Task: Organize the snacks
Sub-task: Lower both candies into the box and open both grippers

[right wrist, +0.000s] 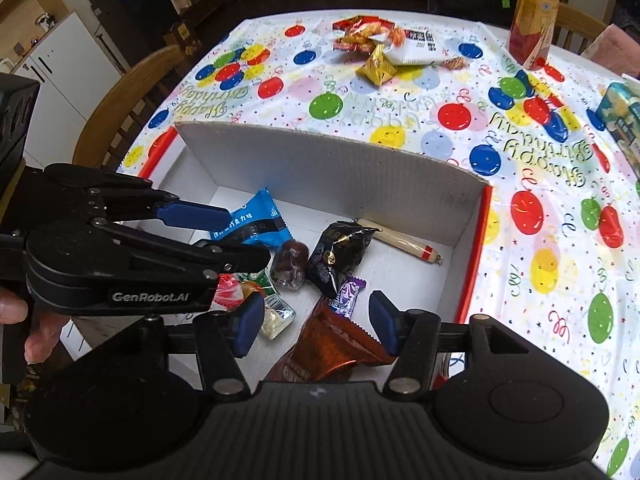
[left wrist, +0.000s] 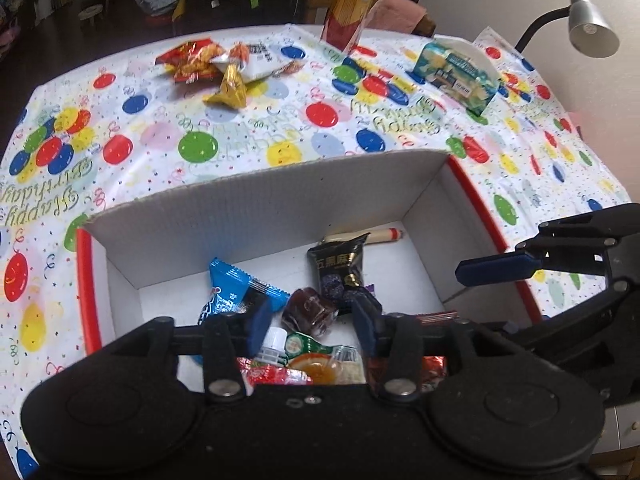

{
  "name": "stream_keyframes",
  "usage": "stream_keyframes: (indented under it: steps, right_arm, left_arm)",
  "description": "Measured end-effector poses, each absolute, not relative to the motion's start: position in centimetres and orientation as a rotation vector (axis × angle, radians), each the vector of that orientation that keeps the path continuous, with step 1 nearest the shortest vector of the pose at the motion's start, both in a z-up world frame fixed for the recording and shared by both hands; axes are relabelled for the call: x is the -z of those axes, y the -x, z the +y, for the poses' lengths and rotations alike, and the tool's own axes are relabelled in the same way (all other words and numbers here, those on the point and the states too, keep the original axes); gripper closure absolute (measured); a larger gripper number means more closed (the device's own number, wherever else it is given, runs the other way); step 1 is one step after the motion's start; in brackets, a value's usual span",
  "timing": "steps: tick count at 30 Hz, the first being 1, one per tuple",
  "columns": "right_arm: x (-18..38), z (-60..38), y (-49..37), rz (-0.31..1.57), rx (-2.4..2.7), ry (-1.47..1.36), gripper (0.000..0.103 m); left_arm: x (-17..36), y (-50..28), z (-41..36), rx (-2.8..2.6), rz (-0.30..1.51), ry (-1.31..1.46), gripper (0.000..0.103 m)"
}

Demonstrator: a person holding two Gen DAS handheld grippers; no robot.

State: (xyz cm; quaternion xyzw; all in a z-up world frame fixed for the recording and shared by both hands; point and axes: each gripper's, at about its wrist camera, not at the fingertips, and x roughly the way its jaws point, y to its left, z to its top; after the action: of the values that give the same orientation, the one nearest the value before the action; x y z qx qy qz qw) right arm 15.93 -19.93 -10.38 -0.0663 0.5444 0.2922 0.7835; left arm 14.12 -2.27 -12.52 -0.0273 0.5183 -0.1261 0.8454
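A white cardboard box [left wrist: 260,188] [right wrist: 320,148] with red edges sits on the balloon-print tablecloth. It holds a blue packet [left wrist: 236,292] [right wrist: 256,220], a black packet [left wrist: 340,268] [right wrist: 340,252], a dark jelly candy [left wrist: 308,310] [right wrist: 290,264], a sausage stick [left wrist: 384,236] [right wrist: 404,240] and an orange-brown packet [right wrist: 328,344]. My left gripper [left wrist: 314,324] [right wrist: 236,236] hangs open over the box's near side, above the jelly, holding nothing. My right gripper [right wrist: 316,326] [left wrist: 496,270] is open above the orange-brown packet. Beyond the box, a gold pyramid pack [left wrist: 228,86] [right wrist: 378,66] lies with red and white packets.
An orange drink bottle [left wrist: 350,4] [right wrist: 534,12] stands at the table's far edge. A blue-and-yellow snack box [left wrist: 456,72] [right wrist: 624,116] stands at the right. A desk lamp [left wrist: 588,24] leans in there. A wooden chair [right wrist: 132,92] is on the left, and a hand [right wrist: 24,320] holds the left gripper.
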Motion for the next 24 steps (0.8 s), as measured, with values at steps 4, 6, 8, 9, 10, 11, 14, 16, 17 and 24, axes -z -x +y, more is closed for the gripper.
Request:
stream_keyframes:
  steps: [4,6,8,9,10,11,14,16,17,24]
  right_arm:
    - [9.1,-20.2,-15.1,1.151,-0.610,0.136,0.040]
    - [8.4,-20.4,-14.8,1.143,-0.605,0.134,0.037]
    - [7.7,-20.5,-14.4,1.128,-0.601,0.132,0.034]
    - [7.4,-20.6,-14.2,1.122,-0.599,0.132,0.033]
    - [7.1,-20.6,-14.0,1.117,-0.595,0.132,0.029]
    - [6.8,-20.7,-13.8,1.110,-0.590,0.132,0.027]
    - [5.8,-21.0,-13.4,1.095,-0.586,0.113,0.024]
    - [5.2,-21.1,-13.2,1.081,-0.579,0.104,0.020]
    - [4.9,-21.2,-13.1,1.072,-0.575,0.104,0.019]
    - [3.1,-21.6,-13.2,1.027,-0.540,0.078,0.007]
  left_arm:
    - [11.2,-13.2,-2.2,0.275,1.057,0.052,0.051]
    - [10.5,-12.7,-2.2,0.276,1.038,0.046,0.048]
    - [9.8,-12.2,-2.1,0.276,1.015,0.035,0.044]
    - [9.4,-12.0,-2.1,0.275,1.003,0.029,0.042]
    - [9.0,-11.7,-2.1,0.278,0.991,0.024,0.040]
    - [8.7,-11.5,-2.2,0.278,0.980,0.019,0.039]
    - [7.7,-10.9,-2.1,0.272,0.946,0.008,0.028]
    - [7.1,-10.6,-2.0,0.274,0.928,0.004,0.025]
    - [6.8,-10.5,-2.0,0.273,0.920,0.005,0.025]
    - [4.8,-10.1,-1.3,0.258,0.862,-0.014,0.016]
